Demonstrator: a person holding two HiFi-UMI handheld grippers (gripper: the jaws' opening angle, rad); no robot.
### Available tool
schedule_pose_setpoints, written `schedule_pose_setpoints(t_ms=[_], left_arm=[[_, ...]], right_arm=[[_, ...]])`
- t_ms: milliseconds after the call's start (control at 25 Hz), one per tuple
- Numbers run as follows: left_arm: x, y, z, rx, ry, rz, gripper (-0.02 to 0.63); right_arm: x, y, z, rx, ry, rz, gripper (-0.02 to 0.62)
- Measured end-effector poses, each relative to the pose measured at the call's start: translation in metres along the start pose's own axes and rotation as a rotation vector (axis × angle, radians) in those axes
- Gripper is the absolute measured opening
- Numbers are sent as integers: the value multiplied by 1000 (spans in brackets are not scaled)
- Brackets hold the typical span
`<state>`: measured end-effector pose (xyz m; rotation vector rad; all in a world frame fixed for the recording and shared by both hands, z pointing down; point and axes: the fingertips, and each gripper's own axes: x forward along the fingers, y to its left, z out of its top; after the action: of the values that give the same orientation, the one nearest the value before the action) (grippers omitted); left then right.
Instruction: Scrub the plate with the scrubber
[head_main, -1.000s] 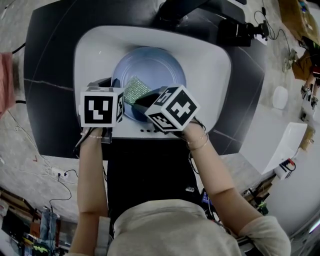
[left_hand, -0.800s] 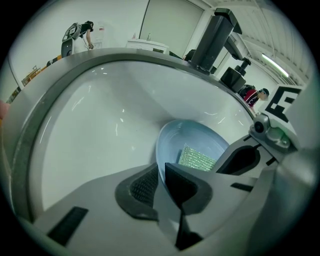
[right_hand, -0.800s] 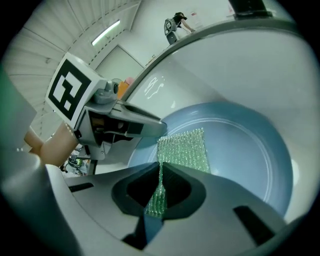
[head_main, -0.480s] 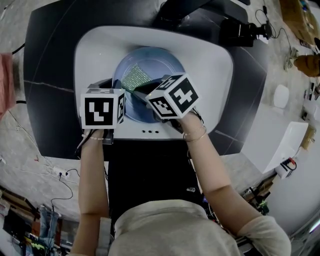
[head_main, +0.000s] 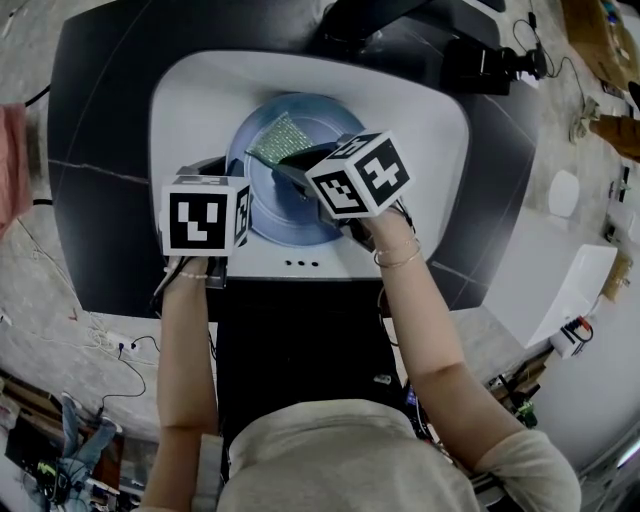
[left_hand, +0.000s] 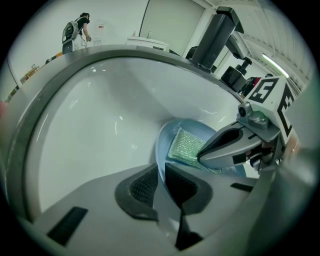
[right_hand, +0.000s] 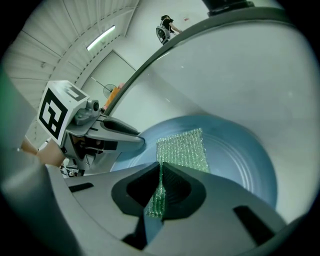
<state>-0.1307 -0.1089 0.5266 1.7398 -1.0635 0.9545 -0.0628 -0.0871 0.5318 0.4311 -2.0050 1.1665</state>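
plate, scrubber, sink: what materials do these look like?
Plate: pale blue and smooth, with a soft sheen and moulded concentric rings. It is probably plastic or glazed ceramic; the look does not settle which.
Scrubber: green glittery knitted mesh, thin and floppy. It folds where the right tool pinches it.
Sink: white and glossy with sharp highlights, probably ceramic or a similar moulded material.
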Motion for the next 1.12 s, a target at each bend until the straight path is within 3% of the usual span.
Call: schedule_pose_setpoints(t_ms=[480,840,1120], left_arm=[[1,0,0,-1,1,-5,49],[1,-1,2,4,-13,-1,49],[0,-2,3,7,-20,1,49]], right_arm=[[-22,-37,-11,102,-40,-61,29],[-34,-36,-35,110,25,-86,29],[-34,-19,-50,96,84,-46,29]])
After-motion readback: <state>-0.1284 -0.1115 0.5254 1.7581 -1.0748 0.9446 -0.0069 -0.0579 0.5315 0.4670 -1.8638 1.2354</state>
